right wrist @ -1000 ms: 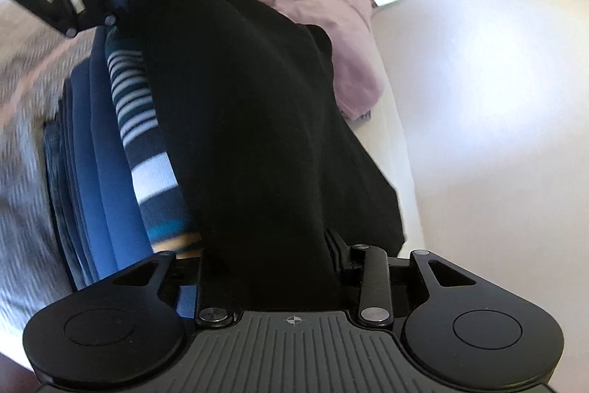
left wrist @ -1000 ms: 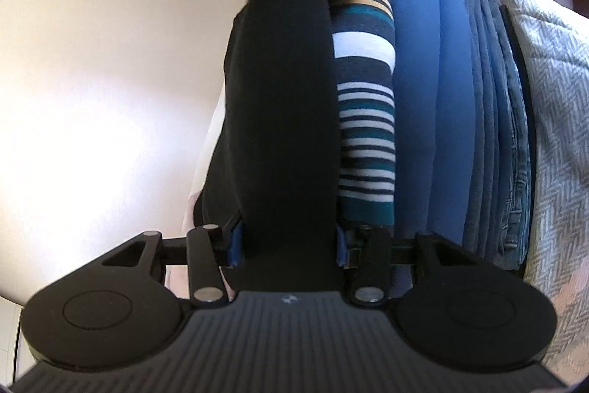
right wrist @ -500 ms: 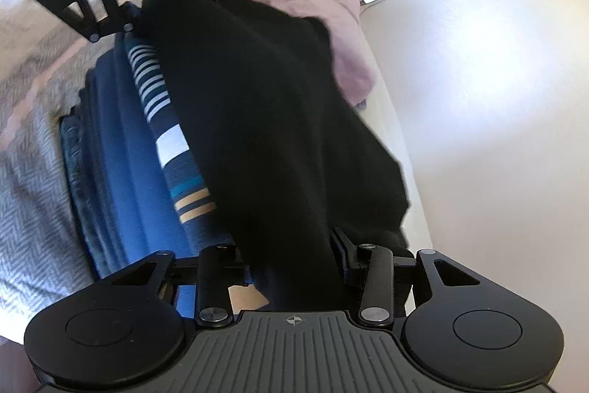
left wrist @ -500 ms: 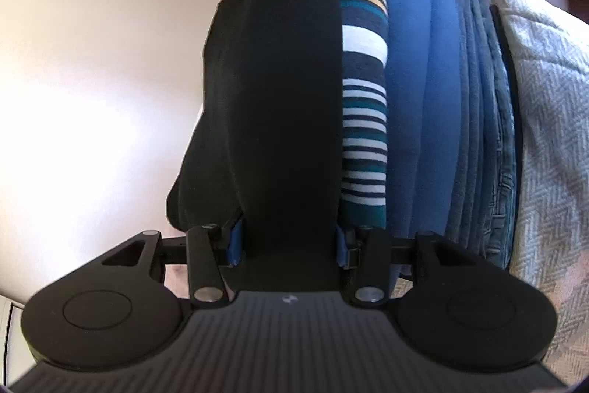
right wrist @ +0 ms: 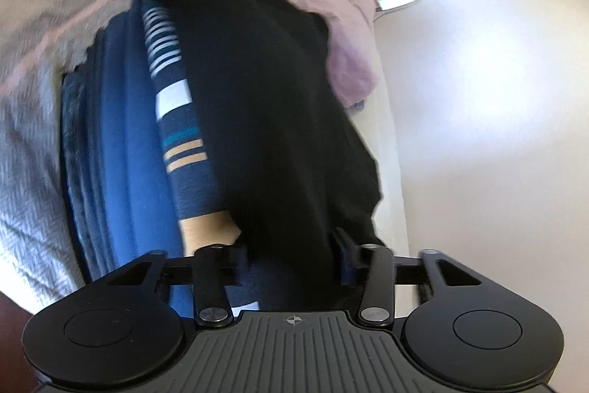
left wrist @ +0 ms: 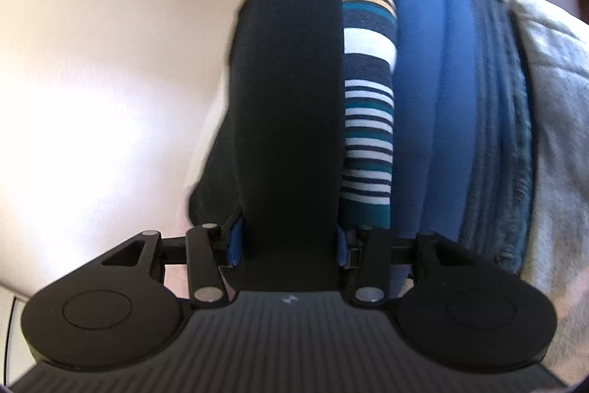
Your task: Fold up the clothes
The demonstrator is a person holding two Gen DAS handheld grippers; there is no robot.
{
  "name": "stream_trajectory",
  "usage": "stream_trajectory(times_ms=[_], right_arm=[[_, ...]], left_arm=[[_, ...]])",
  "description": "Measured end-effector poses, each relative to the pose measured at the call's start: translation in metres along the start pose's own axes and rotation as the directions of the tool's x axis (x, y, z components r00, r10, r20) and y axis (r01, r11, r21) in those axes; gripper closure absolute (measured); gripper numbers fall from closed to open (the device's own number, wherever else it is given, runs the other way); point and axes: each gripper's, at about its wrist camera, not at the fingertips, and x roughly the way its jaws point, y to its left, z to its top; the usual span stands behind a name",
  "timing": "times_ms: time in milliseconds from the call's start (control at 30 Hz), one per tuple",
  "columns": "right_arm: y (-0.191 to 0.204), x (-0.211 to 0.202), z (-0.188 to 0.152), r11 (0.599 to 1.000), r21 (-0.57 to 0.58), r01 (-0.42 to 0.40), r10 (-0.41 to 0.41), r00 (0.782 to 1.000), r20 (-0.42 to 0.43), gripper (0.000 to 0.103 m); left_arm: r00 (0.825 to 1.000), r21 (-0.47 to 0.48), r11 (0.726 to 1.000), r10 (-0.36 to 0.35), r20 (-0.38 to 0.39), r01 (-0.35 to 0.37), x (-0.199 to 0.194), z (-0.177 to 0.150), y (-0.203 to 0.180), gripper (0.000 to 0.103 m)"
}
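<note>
We see open pale floor (right wrist: 478,98) on one side of black garment (left wrist: 291,98): free passage there. Other side blocked: striped garment (left wrist: 368,120) pressed against black one, blue folded layers (left wrist: 427,105) and denim (left wrist: 504,135) packed beyond, then grey herringbone bedspread (left wrist: 552,120). Pink cloth heap (right wrist: 342,35) crowds far end. We find no gap between stacked folds.

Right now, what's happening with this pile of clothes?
Both grippers are clamped on a folded black garment, one at each end: the left gripper and the right gripper face each other along it. The garment lies against a stack of folded clothes: a striped top, blue tops and jeans, on a pale bedspread. A pink garment lies behind.
</note>
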Motion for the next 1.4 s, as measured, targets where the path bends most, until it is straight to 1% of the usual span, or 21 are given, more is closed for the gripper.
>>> stream_trajectory(times_ms=[67, 100, 167, 200, 267, 400, 433, 500, 600, 700, 867, 933, 967, 1000, 1067, 1133, 1233, 1267, 1300, 1367, 1400], right_arm=[[0.003, -0.007, -0.009, 0.999, 0.049, 0.014, -0.014, 1.0, -0.003, 0.062], [0.015, -0.003, -0.011, 1.0, 0.024, 0.01, -0.01, 1.0, -0.017, 0.062], [0.032, -0.002, -0.014, 0.999, -0.033, 0.043, -0.044, 0.999, -0.02, 0.057], [0.033, -0.005, -0.013, 0.998, -0.03, 0.051, -0.051, 0.998, -0.023, 0.056], [0.031, -0.009, -0.013, 0.998, -0.012, 0.061, -0.061, 0.998, -0.036, 0.048], [0.026, -0.018, -0.013, 0.996, 0.043, 0.073, -0.07, 0.995, -0.073, 0.038], [0.024, -0.02, -0.014, 0.995, 0.06, 0.076, -0.07, 0.994, -0.084, 0.031], [0.022, -0.025, -0.018, 0.988, 0.141, 0.061, -0.044, 0.992, -0.116, 0.029], [0.028, -0.036, -0.024, 0.972, 0.233, 0.041, -0.011, 0.992, -0.128, 0.028], [0.042, -0.042, -0.027, 0.947, 0.322, 0.008, 0.04, 0.989, -0.142, 0.027], [0.065, -0.041, -0.019, 0.878, 0.476, -0.047, 0.121, 0.985, -0.125, 0.027], [0.072, -0.052, -0.02, 0.854, 0.516, -0.073, 0.148, 0.983, -0.105, 0.027], [0.075, -0.06, -0.022, 0.841, 0.534, -0.086, 0.161, 0.982, -0.095, 0.027], [0.078, -0.067, -0.024, 0.828, 0.551, -0.099, 0.173, 0.981, -0.084, 0.027], [0.082, -0.078, -0.025, 0.793, 0.598, -0.116, 0.191, 0.979, -0.064, 0.027], [0.084, -0.086, -0.026, 0.746, 0.654, -0.126, 0.205, 0.978, -0.045, 0.027], [0.087, -0.108, -0.024, 0.661, 0.743, -0.104, 0.189, 0.982, -0.03, 0.026], [0.088, -0.116, -0.024, 0.63, 0.771, -0.092, 0.179, 0.983, -0.029, 0.026], [0.089, -0.125, -0.024, 0.597, 0.798, -0.08, 0.169, 0.985, -0.028, 0.025], [0.091, -0.142, -0.024, 0.528, 0.848, -0.056, 0.15, 0.988, -0.028, 0.016], [0.094, -0.154, -0.023, 0.486, 0.873, -0.036, 0.141, 0.989, -0.038, 0.014]], left_arm=[[1.0, 0.027, 1.0, -0.016, -0.011, 0.016, 0.0, 0.0, -0.004, 0.061], [1.0, 0.033, 0.999, -0.02, -0.013, 0.02, -0.001, 0.0, -0.005, 0.061], [1.0, 0.035, 0.999, -0.021, -0.011, 0.021, -0.004, -0.001, -0.001, 0.061], [1.0, 0.037, 0.999, -0.017, -0.012, 0.018, -0.006, -0.002, 0.001, 0.058], [1.0, 0.019, 1.0, -0.009, -0.02, 0.009, -0.008, -0.005, 0.004, 0.055], [0.999, -0.071, 0.997, 0.0, -0.048, -0.004, -0.016, -0.007, 0.017, 0.044], [0.998, -0.099, 0.995, 0.0, -0.057, -0.005, -0.019, -0.008, 0.021, 0.043], [0.997, -0.151, 0.988, 0.006, -0.076, -0.017, -0.003, 0.015, -0.002, 0.039], [0.994, -0.233, 0.972, -0.01, -0.108, -0.016, -0.012, 0.015, 0.001, 0.039], [0.992, -0.278, 0.96, -0.015, -0.128, -0.021, -0.025, 0.015, 0.001, 0.039], [0.988, -0.333, 0.943, -0.036, -0.152, -0.018, -0.046, 0.023, -0.003, 0.037], [0.985, -0.368, 0.93, -0.053, -0.167, -0.013, -0.056, 0.019, 0.003, 0.037], [0.982, -0.389, 0.921, -0.061, -0.176, -0.013, -0.062, 0.011, 0.009, 0.036], [0.981, -0.409, 0.912, -0.071, -0.181, -0.009, -0.042, 0.035, 0.0, 0.036], [0.977, -0.454, 0.891, -0.096, -0.19, 0.0, -0.028, 0.062, -0.01, 0.032], [0.974, -0.503, 0.864, -0.121, -0.191, 0.009, -0.043, 0.061, -0.003, 0.027], [0.971, -0.601, 0.798, -0.172, -0.164, 0.04, -0.064, 0.056, -0.003, 0.023], [0.971, -0.632, 0.773, -0.186, -0.149, 0.051, -0.07, 0.054, -0.004, 0.02], [0.972, -0.66, 0.749, -0.195, -0.131, 0.061, -0.081, 0.05, -0.001, 0.012], [0.973, -0.708, 0.7, -0.215, -0.085, 0.093, -0.104, 0.041, 0.002, 0.004], [0.972, -0.726, 0.679, -0.226, -0.065, 0.109, -0.106, 0.038, -0.004, 0.002]])
